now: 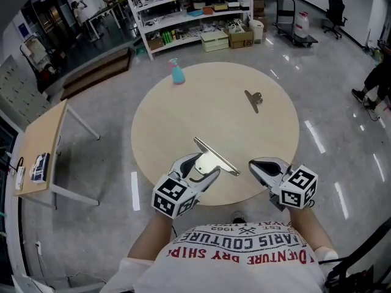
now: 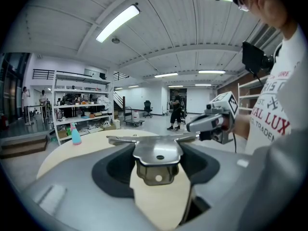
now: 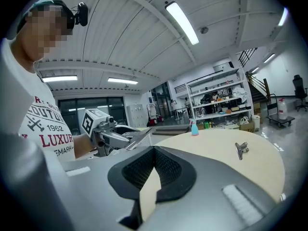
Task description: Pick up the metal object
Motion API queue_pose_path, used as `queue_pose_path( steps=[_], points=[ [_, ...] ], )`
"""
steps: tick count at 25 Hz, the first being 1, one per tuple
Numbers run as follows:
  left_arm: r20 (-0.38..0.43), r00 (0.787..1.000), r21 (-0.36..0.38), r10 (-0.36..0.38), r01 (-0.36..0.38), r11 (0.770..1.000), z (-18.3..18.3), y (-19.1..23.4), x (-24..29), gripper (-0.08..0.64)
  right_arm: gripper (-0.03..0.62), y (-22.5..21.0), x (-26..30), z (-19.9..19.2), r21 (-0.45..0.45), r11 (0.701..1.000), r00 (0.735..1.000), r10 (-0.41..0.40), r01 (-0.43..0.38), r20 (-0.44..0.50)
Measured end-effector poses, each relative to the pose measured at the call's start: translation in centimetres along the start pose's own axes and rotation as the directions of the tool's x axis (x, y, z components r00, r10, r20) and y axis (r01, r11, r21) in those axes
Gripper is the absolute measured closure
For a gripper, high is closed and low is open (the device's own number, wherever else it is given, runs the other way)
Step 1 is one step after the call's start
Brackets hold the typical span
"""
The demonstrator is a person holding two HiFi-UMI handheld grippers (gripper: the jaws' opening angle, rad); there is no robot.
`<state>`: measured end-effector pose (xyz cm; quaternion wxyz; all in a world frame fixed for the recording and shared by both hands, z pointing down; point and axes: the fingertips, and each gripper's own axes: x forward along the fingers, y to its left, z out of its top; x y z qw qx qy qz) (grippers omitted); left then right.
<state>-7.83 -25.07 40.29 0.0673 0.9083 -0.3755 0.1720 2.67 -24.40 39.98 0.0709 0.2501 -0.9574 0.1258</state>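
Observation:
The metal object [image 1: 215, 156] is a flat T-shaped piece with a long straight blade across its top. It is at the near edge of the round wooden table [image 1: 177, 118]. My left gripper [image 1: 204, 168] is shut on its shank, the blade pointing away from me. In the left gripper view the metal object [image 2: 156, 154] spans the gap between the jaws of the left gripper [image 2: 156, 148]. My right gripper [image 1: 255, 165] is just to the right of it, shut and holding nothing. In the right gripper view the right gripper [image 3: 154, 150] has its tips touching, and the left gripper [image 3: 103, 131] shows at the left.
A small metal clip [image 1: 253, 99] lies at the table's far right, also seen as the clip [image 3: 240, 149]. A blue spray bottle [image 1: 177, 72] stands at the far left edge. A side desk [image 1: 43, 145] is to the left, shelving [image 1: 189, 11] behind.

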Motion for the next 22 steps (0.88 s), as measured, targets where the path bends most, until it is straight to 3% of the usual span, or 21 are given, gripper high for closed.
queue_pose_path(
  steps=[17,22],
  points=[
    [-0.002,1.0,0.016,-0.001,0.001,1.0,0.4,-0.8,0.0,0.276,0.592,0.1,-0.7,-0.1,-0.01,1.0,1.0,-0.012,0.012,-0.008],
    [0.009,1.0,-0.008,-0.021,0.021,1.0,0.4,-1.4,-0.5,0.276,0.592,0.6,-0.9,-0.1,-0.013,1.0,1.0,-0.011,0.011,-0.003]
  ],
)
